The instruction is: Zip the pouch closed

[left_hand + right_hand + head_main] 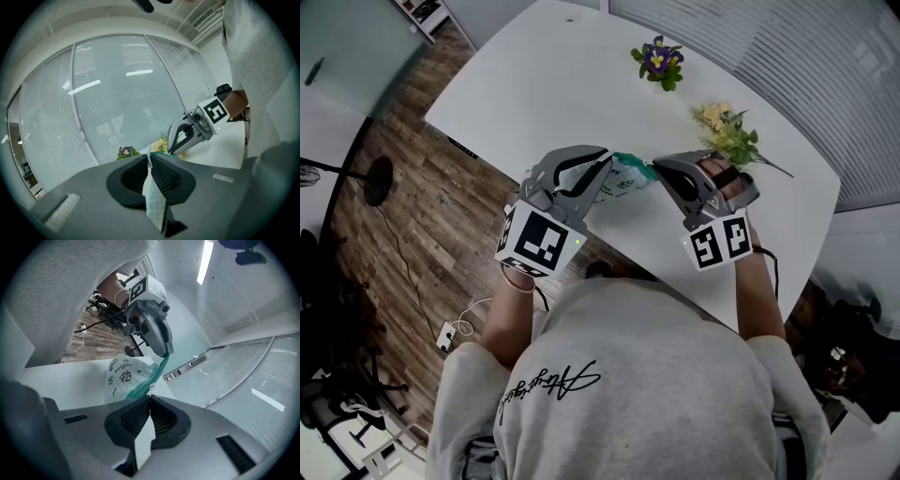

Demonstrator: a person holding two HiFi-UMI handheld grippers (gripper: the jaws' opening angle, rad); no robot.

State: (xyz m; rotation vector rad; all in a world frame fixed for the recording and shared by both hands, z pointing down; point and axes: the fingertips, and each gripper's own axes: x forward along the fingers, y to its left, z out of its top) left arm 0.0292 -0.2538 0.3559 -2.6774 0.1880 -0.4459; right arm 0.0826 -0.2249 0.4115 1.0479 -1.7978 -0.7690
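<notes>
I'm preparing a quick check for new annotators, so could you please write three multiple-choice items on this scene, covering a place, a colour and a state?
1. Where is the pouch? A in a drawer; B between the two grippers; C on a chair.
2. What colour is its zipper? A red; B teal; C black.
3. On the left gripper, the fingers are: A wide open; B closed on a pen; C closed on the pouch.

Answers:
1 B, the pouch stretches from the left gripper to the right gripper.
2 B, the zipper shows teal in the right gripper view.
3 C, the pouch is pinched between the closed fingers.
</notes>
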